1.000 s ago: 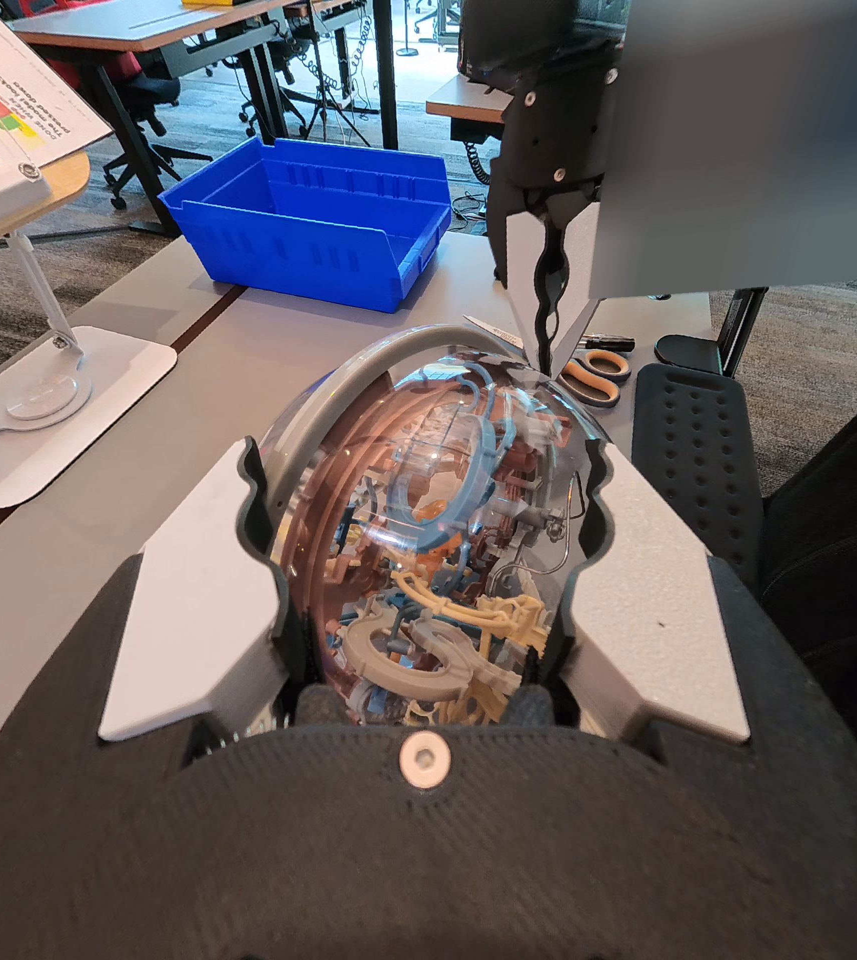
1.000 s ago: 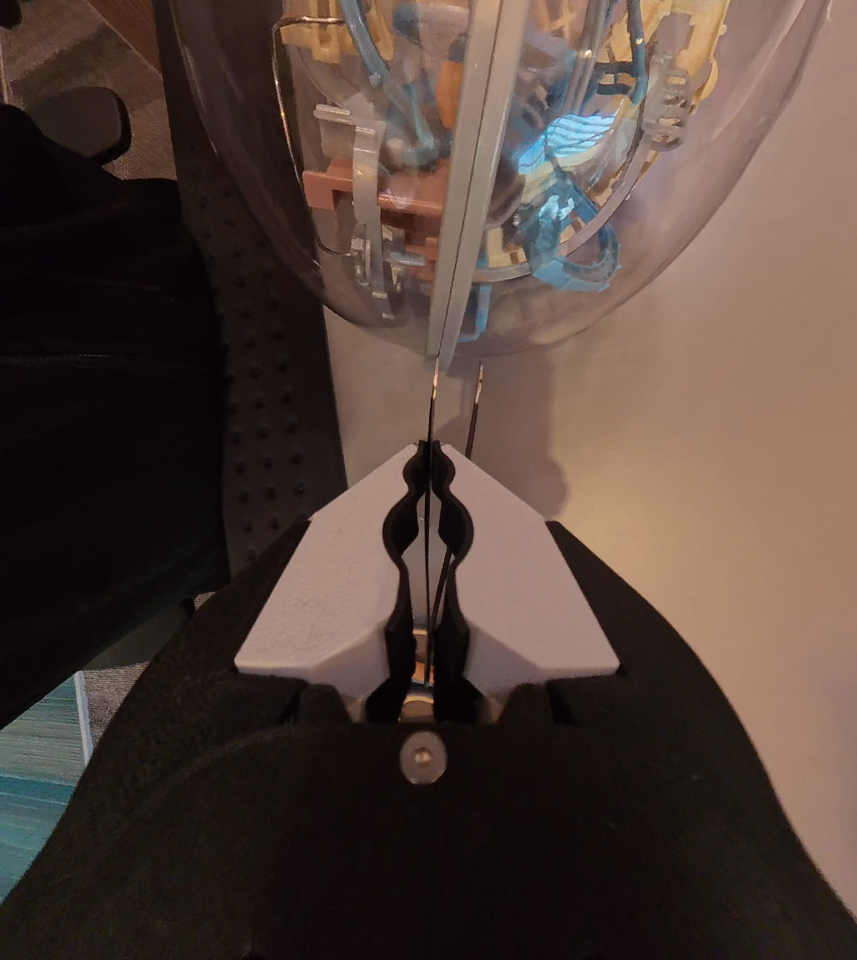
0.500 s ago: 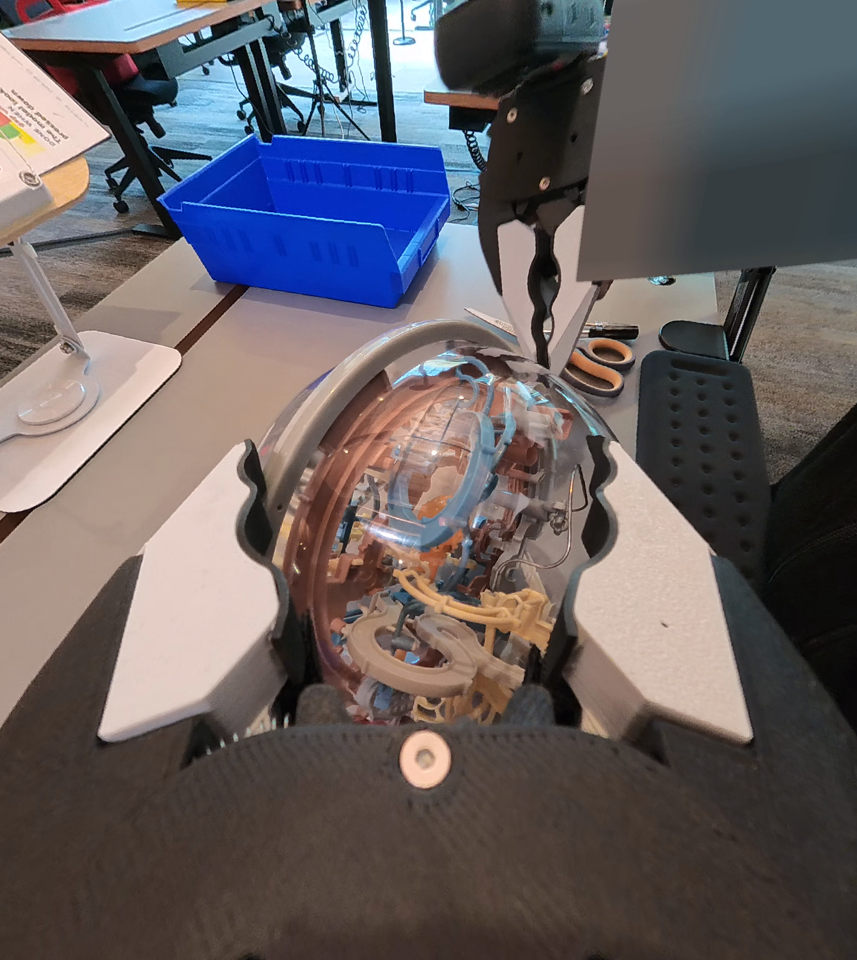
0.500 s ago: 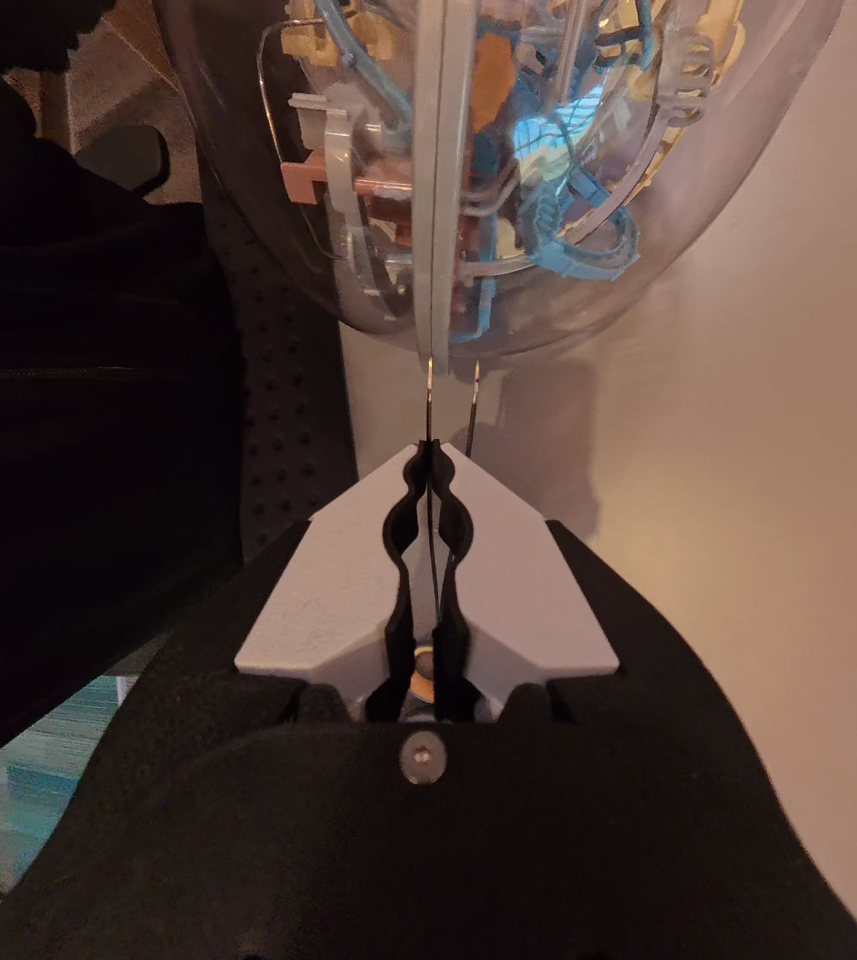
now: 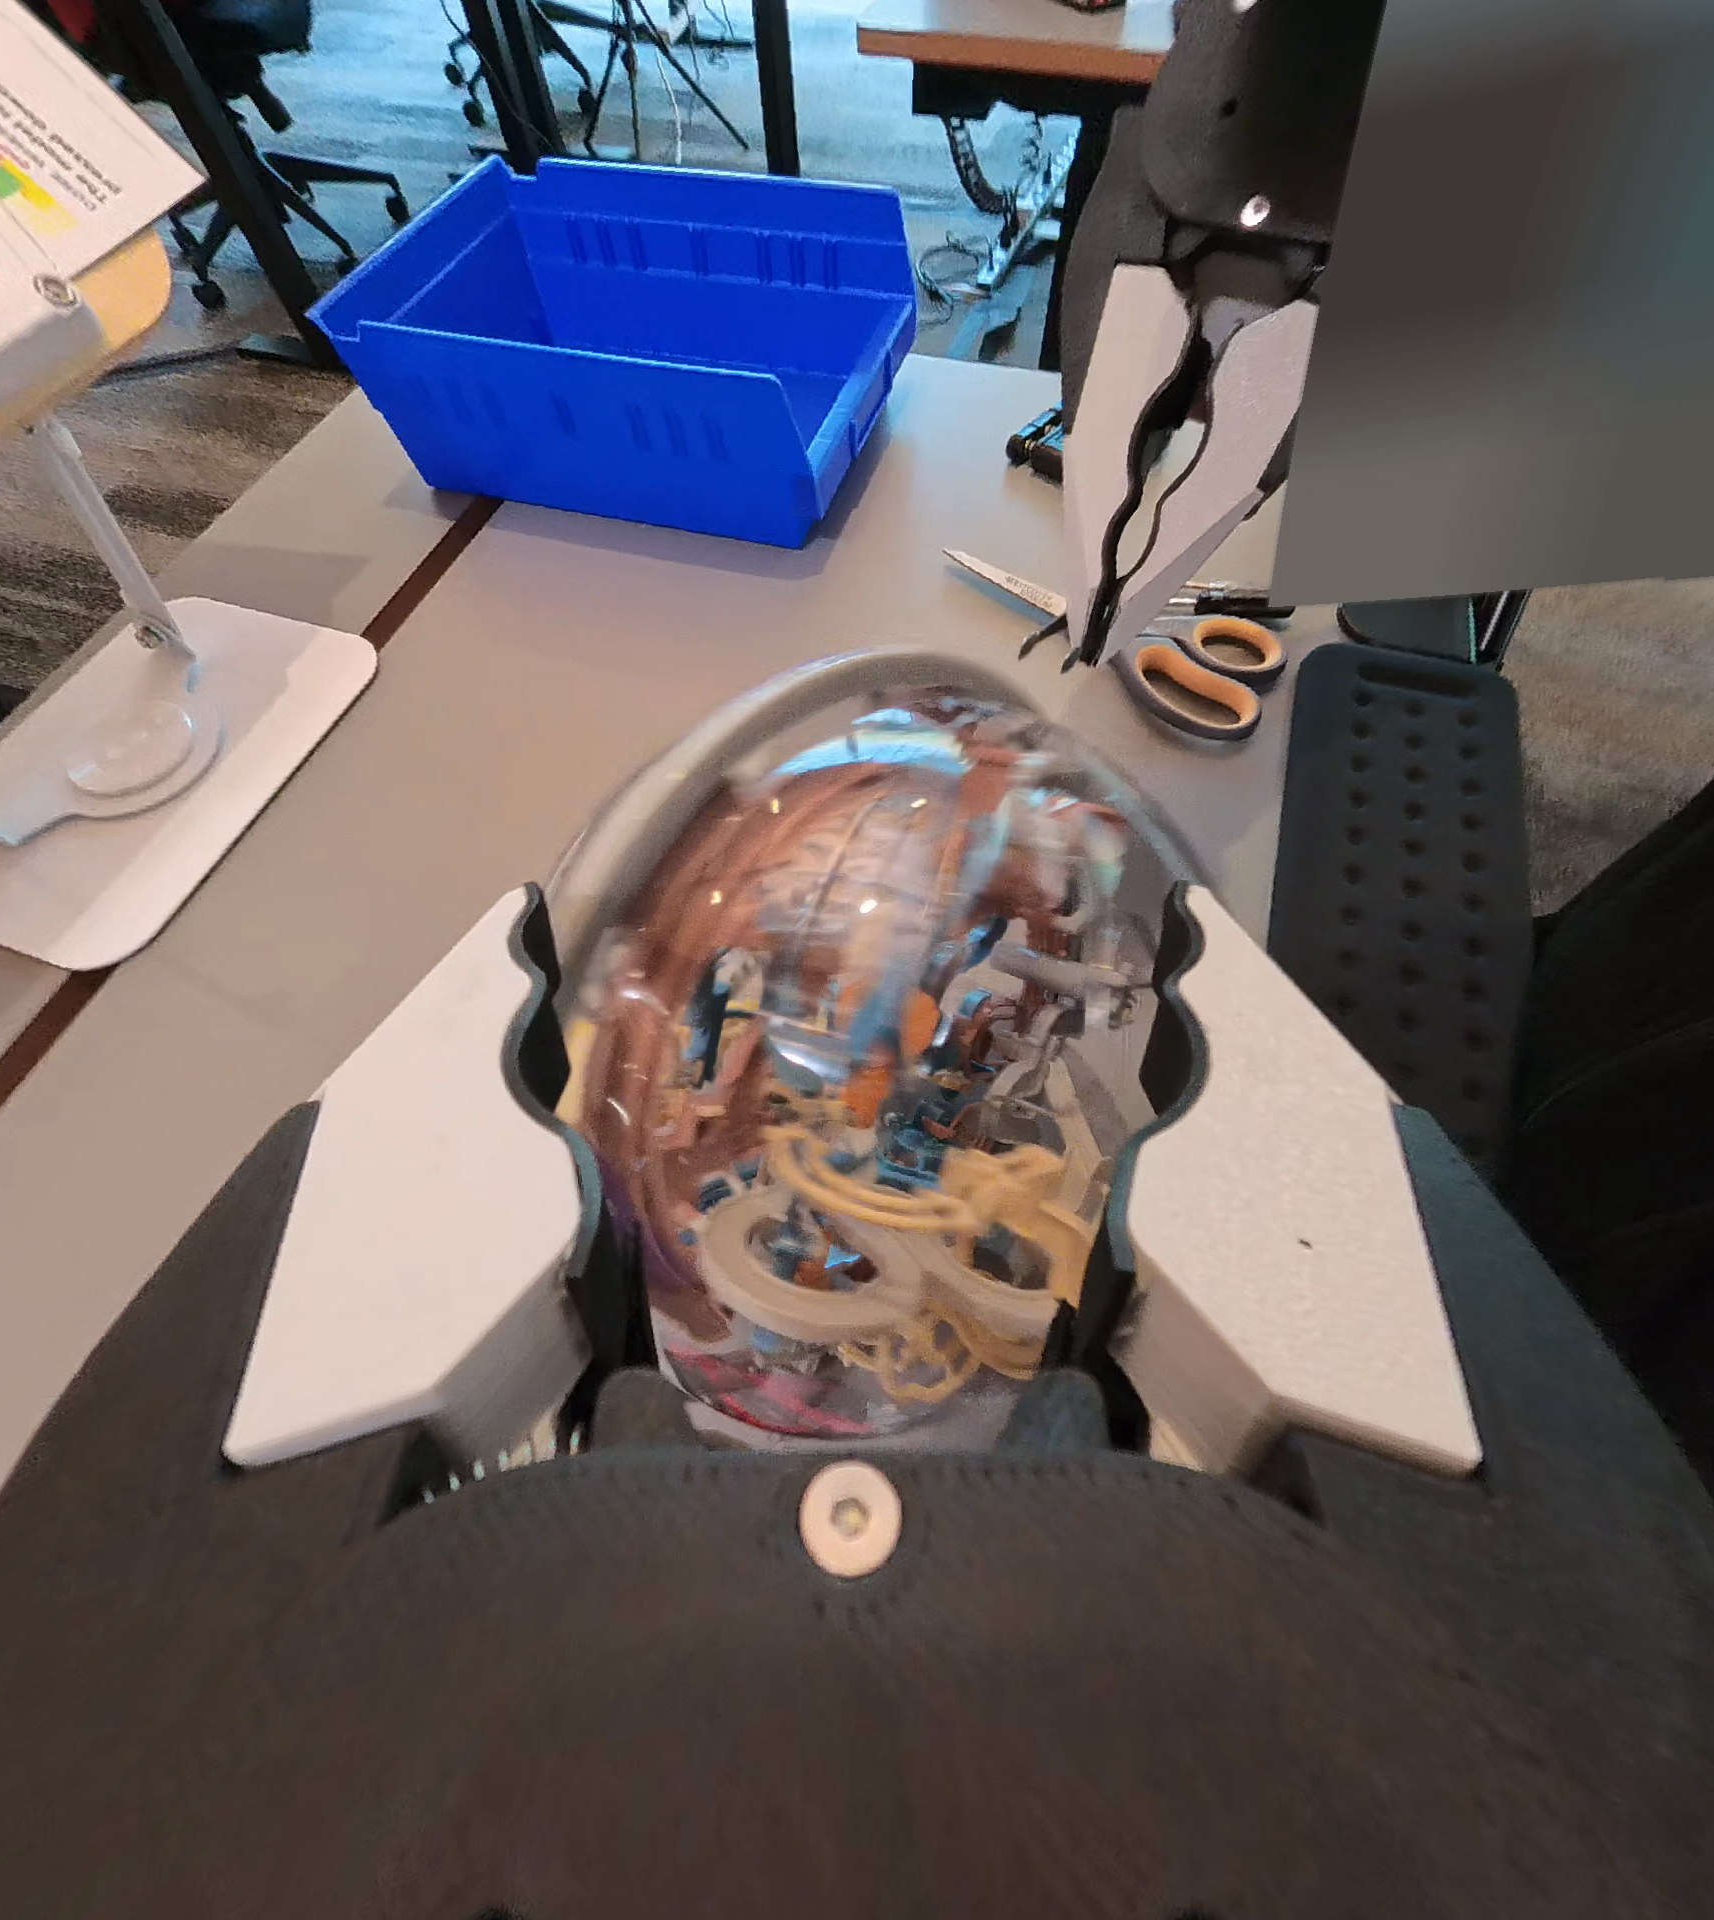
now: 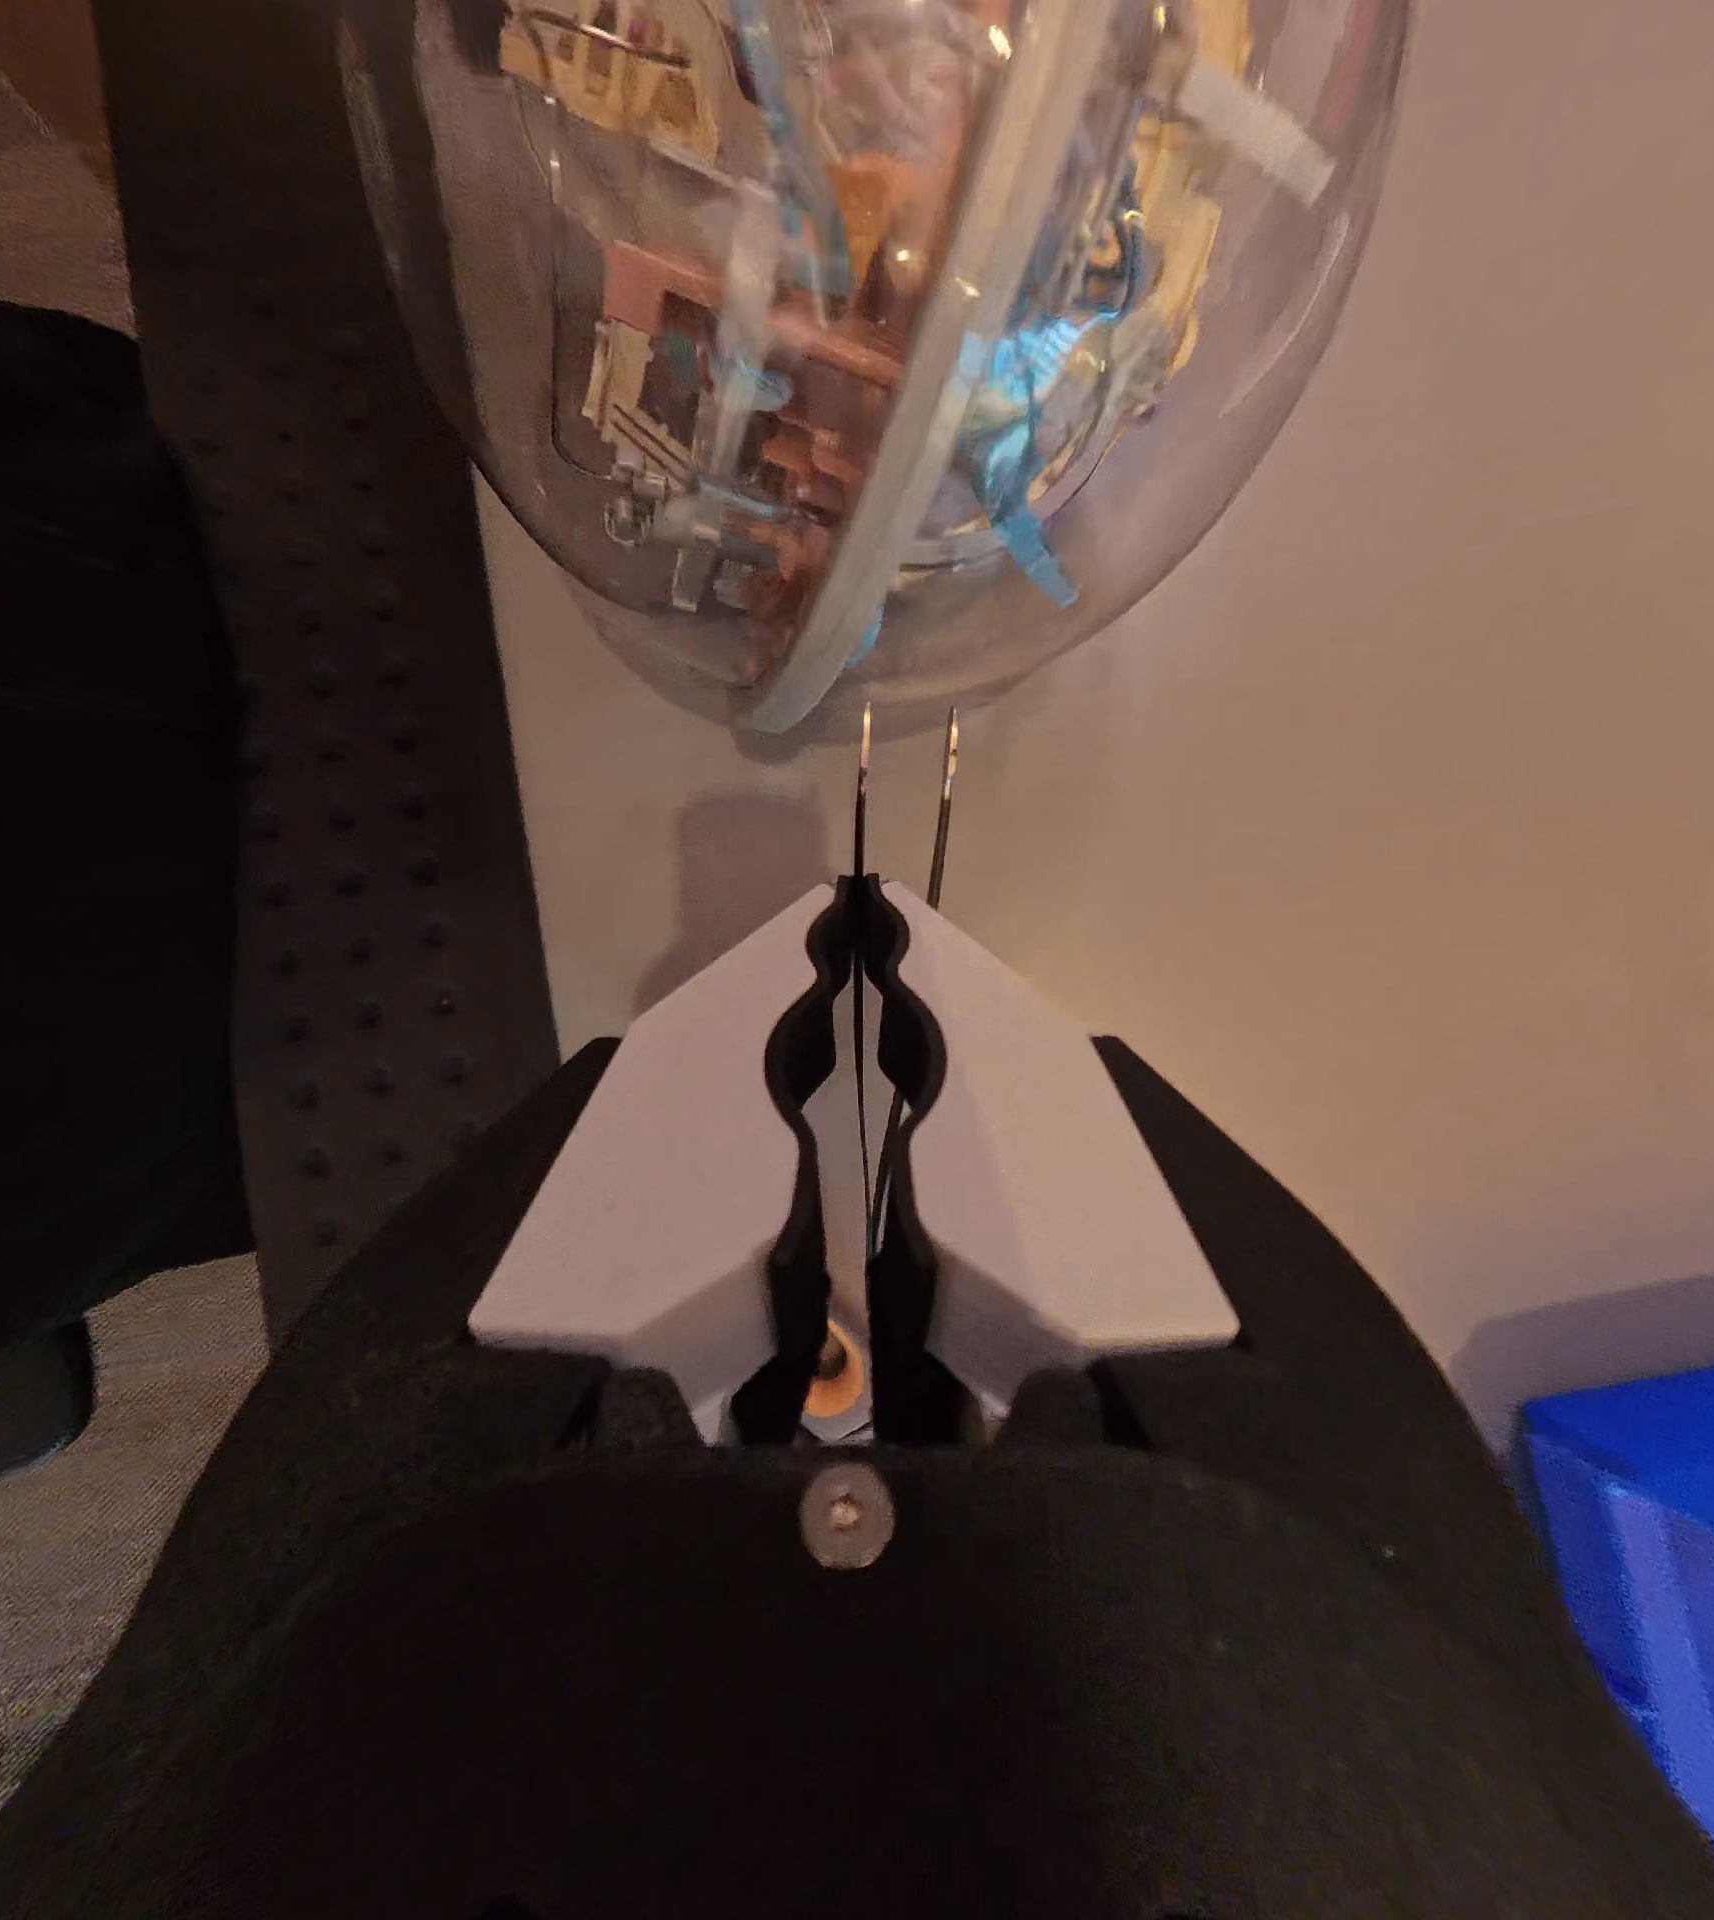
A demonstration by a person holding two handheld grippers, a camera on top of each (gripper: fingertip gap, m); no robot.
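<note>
My left gripper (image 5: 853, 904) is shut on a clear plastic maze ball (image 5: 863, 1039) with a grey ring and brown, blue and cream tracks inside, held above the grey table (image 5: 624, 675). My right gripper (image 6: 858, 883) is shut on thin metal tweezers (image 6: 863, 790). Their two prongs point at the ball (image 6: 884, 312) and end just short of its grey ring. In the left wrist view the right gripper (image 5: 1092, 634) hangs tip down at the ball's far right edge.
A blue bin (image 5: 624, 343) stands at the back of the table and also shows in the right wrist view (image 6: 1684, 1558). Orange-handled scissors (image 5: 1206, 675) lie behind the ball. A document stand (image 5: 105, 727) is at the left, a black perforated pad (image 5: 1393, 883) at the right. The grippers' ends are close to 15 cm from one another.
The ball has turned in my left gripper, so its grey ring now slants. The right gripper with the tweezers has drawn slightly away from the ball's surface.
</note>
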